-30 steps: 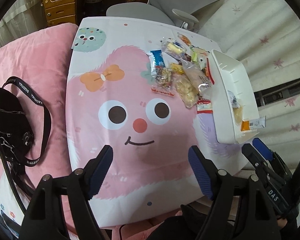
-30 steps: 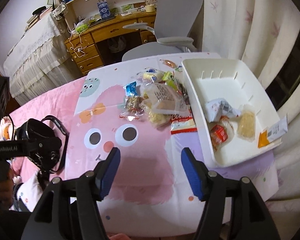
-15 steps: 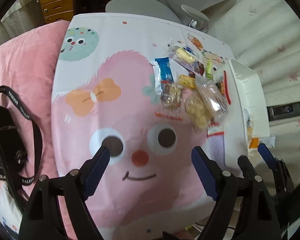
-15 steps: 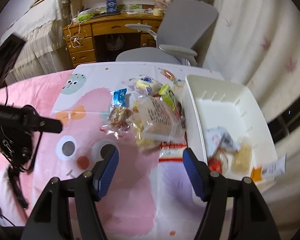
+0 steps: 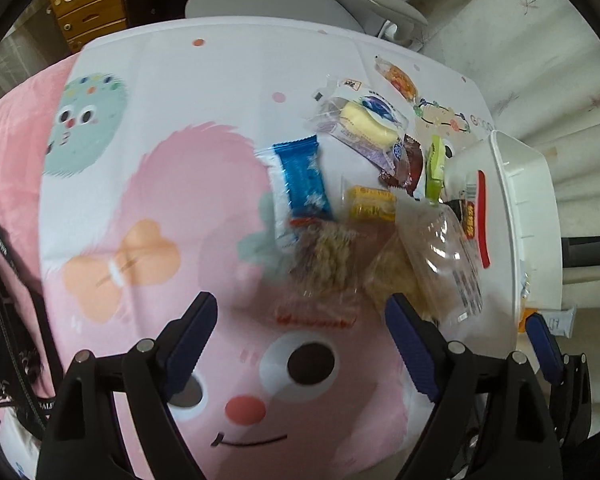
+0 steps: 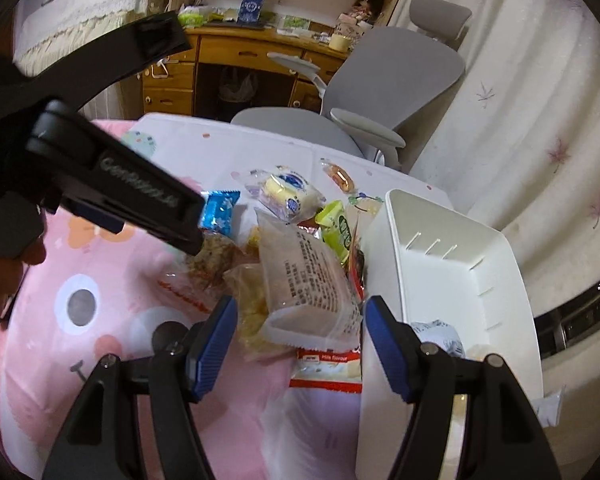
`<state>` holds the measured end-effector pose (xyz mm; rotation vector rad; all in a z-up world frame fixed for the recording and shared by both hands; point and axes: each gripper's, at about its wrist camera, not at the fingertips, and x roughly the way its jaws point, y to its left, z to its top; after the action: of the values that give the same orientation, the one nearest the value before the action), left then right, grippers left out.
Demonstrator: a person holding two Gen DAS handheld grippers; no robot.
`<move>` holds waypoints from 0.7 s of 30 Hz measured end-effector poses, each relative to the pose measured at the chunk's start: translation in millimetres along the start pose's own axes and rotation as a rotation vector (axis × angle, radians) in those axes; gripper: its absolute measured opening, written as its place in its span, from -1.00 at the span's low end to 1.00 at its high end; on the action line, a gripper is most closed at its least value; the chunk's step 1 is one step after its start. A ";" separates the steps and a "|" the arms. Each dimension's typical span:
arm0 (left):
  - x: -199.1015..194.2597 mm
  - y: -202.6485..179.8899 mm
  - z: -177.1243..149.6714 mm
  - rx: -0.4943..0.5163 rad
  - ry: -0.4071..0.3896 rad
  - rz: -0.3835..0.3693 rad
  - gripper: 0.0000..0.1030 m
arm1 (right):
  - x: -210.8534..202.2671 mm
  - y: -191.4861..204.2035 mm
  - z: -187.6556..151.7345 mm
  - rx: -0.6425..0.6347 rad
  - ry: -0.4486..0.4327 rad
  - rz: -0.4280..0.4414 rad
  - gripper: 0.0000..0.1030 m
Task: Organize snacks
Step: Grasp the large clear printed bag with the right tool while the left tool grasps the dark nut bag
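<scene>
Snacks sit heaped on my worktop's pink cartoon-face cloth [image 5: 148, 184], just beside the white plastic bin [image 6: 452, 264]. Left to right: blue foil wafer pack [image 5: 302, 176], clear pack of brown crumbly snack [image 5: 324, 260], clear pouch with printed label [image 6: 304, 280] lying on top of a yellowish snack bag, then the bin, which already holds a few packets.

My left hand-held gripper [image 5: 300, 344] hovers released, jaws wide, above the cloth just short of the crumbly pack, angled down at the pile.

My right hand-held gripper [image 6: 296, 336] is also released, jaws spread either side of the clear pouch's near end, pads not touching it as far as I can tell.

Judgement: next grab is that top pouch. Drop lower, pinch only the pouch and not the bag under it, squeeze lightly since contents look crushable, lift clear of the bin wall, then release inside.
</scene>
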<state>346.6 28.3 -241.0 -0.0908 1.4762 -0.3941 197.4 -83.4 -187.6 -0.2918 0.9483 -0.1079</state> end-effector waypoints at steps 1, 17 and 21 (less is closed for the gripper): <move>4.5 -1.1 3.1 0.000 0.006 0.002 0.65 | 4.8 0.7 0.7 -0.008 0.010 -0.001 0.30; 58.7 -2.3 32.3 -0.030 0.092 0.035 0.60 | 50.7 16.7 -5.3 -0.195 0.064 -0.100 0.30; 64.9 -2.7 36.9 -0.047 0.107 0.043 0.47 | 55.2 18.3 -7.6 -0.235 0.068 -0.102 0.27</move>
<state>385.0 -1.1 -297.9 -0.0768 1.5906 -0.3335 222.7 -79.5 -240.4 -0.5564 1.0145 -0.1004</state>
